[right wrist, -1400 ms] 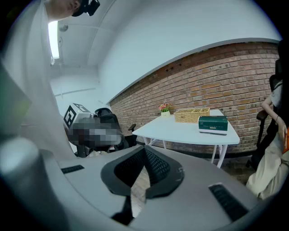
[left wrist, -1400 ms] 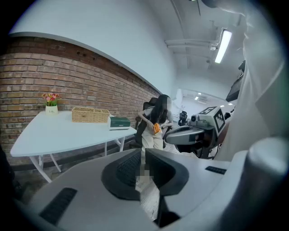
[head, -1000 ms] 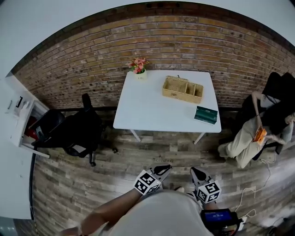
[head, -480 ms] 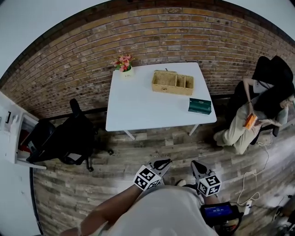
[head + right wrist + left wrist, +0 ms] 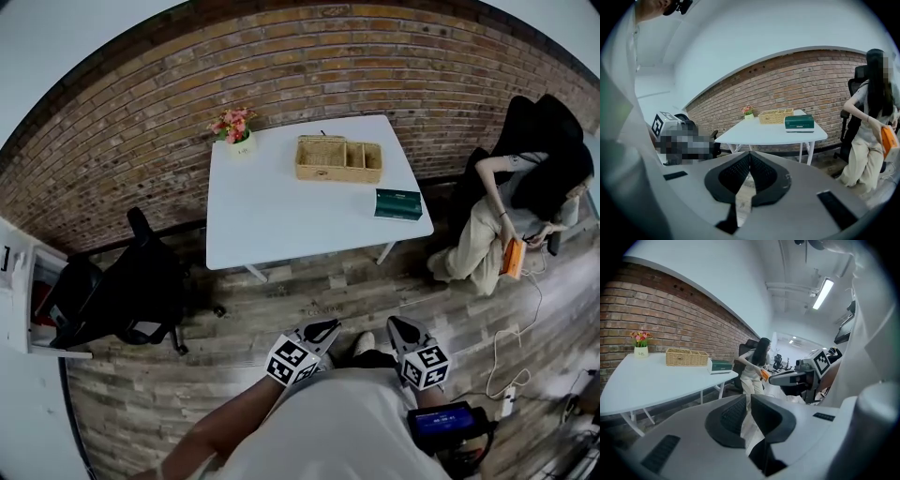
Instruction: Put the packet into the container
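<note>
- Left claw (image 5: 322,330): nearest, held low in front of the person's body. The jaws are all but together, with nothing between them.
- Right claw (image 5: 397,326): beside the left one and level with it. The pads meet at the tips and it is empty.
- Floor (image 5: 309,300): wood planks lie between the claws and the surface, so both claws are well apart from the task's things.
- Chair (image 5: 131,291): black, to the left, clear of the surface.
- Surface (image 5: 272,216): white, standing against the brick wall.
- Packet (image 5: 397,202): dark green, lying flat by the surface's near right corner. It is just nearer than the container's right end, and no contact shows.
  - Handling: it looks boxy, so probably light and fairly stiff, perhaps with smooth faces.
  - Grip: a hold across its narrow width near the middle should keep it level.
- Container (image 5: 339,157): a wicker basket at the far middle, divided into compartments. The large left one looks the easiest fit.
- Flower pot (image 5: 234,127): at the far left corner.
- Seated person (image 5: 497,225): to the right of the surface.
</note>
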`<action>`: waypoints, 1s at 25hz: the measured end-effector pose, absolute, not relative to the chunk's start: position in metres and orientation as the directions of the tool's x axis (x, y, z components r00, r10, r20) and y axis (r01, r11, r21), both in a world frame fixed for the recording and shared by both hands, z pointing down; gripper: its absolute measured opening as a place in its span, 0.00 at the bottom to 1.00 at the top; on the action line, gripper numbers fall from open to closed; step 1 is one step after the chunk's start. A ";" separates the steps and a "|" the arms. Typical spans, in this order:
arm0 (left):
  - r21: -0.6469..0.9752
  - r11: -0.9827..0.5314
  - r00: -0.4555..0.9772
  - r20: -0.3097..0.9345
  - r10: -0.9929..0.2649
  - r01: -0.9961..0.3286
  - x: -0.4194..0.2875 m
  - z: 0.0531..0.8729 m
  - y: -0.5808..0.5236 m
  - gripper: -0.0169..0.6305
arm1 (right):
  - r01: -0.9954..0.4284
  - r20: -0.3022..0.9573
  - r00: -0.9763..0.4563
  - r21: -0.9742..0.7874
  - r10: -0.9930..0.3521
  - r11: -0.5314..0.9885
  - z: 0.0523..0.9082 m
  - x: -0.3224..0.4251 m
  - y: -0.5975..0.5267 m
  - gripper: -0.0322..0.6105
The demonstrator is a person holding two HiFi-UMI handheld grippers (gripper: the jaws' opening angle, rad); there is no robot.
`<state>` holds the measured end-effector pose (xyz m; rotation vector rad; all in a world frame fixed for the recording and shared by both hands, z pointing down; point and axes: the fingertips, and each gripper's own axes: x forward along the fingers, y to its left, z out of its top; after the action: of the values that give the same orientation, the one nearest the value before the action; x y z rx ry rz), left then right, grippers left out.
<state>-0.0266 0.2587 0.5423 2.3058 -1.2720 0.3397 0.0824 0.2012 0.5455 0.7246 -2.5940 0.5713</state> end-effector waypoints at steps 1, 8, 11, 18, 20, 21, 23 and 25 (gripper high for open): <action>0.292 -0.447 0.534 0.435 -0.725 -0.845 -0.029 0.544 0.259 0.09 | -0.556 0.464 -0.792 -0.277 -0.397 0.784 0.546 0.081 0.199 0.07; 0.301 -0.406 0.505 0.464 -0.728 -0.863 -0.041 0.557 0.251 0.09 | -0.528 0.466 -0.807 -0.297 -0.361 0.796 0.557 0.063 0.179 0.07; 0.298 -0.392 0.492 0.482 -0.725 -0.870 -0.048 0.561 0.242 0.09 | -0.507 0.456 -0.821 -0.305 -0.344 0.806 0.558 0.050 0.163 0.07; 0.273 -0.407 0.491 0.480 -0.727 -0.871 -0.052 0.552 0.187 0.09 | -0.498 0.442 -0.830 -0.313 -0.340 0.809 0.556 0.040 0.109 0.07; 0.268 -0.417 0.496 0.481 -0.723 -0.869 -0.051 0.550 0.168 0.09 | -0.503 0.440 -0.829 -0.317 -0.345 0.804 0.557 0.042 0.093 0.07; 0.265 -0.423 0.499 0.481 -0.721 -0.867 -0.050 0.549 0.159 0.09 | -0.507 0.439 -0.828 -0.319 -0.349 0.801 0.558 0.043 0.085 0.07; 0.259 -0.434 0.505 0.483 -0.715 -0.863 -0.050 0.548 0.142 0.09 | -0.515 0.439 -0.825 -0.325 -0.356 0.793 0.559 0.044 0.069 0.07; 0.255 -0.444 0.511 0.485 -0.710 -0.859 -0.049 0.546 0.125 0.09 | -0.521 0.438 -0.823 -0.329 -0.361 0.788 0.560 0.046 0.054 0.07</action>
<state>-0.0489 0.1251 0.5465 2.2858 -1.2852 0.4254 0.0459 0.0540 0.5603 0.6720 -2.6247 0.6303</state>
